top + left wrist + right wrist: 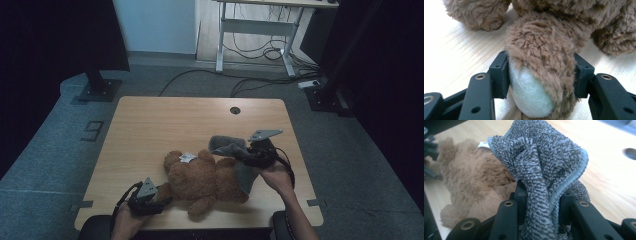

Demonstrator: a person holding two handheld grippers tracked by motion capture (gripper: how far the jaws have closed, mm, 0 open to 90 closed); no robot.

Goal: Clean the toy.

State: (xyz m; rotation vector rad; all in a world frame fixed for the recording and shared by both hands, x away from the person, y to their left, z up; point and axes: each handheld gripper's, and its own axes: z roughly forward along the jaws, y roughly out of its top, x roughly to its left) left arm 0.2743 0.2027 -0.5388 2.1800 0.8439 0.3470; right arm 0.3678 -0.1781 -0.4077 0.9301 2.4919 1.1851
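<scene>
With my left gripper (156, 200) clamped on the teddy bear's (205, 180) foot at the table's (150, 125) near edge, the bunched grey cloth (235, 150), seemingly pinched loosely in my right gripper (252, 152), could slip out.

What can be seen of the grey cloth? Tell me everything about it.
The grey cloth looks like a nubby microfibre towel with a smooth stitched grey-blue edge. It is bunched and folded, pinched between the jaws of the right gripper, whose pads press on it. In the high view one part sticks up and left of the gripper while another part hangs down and drapes onto the brown teddy bear lying on the wooden table.
</scene>
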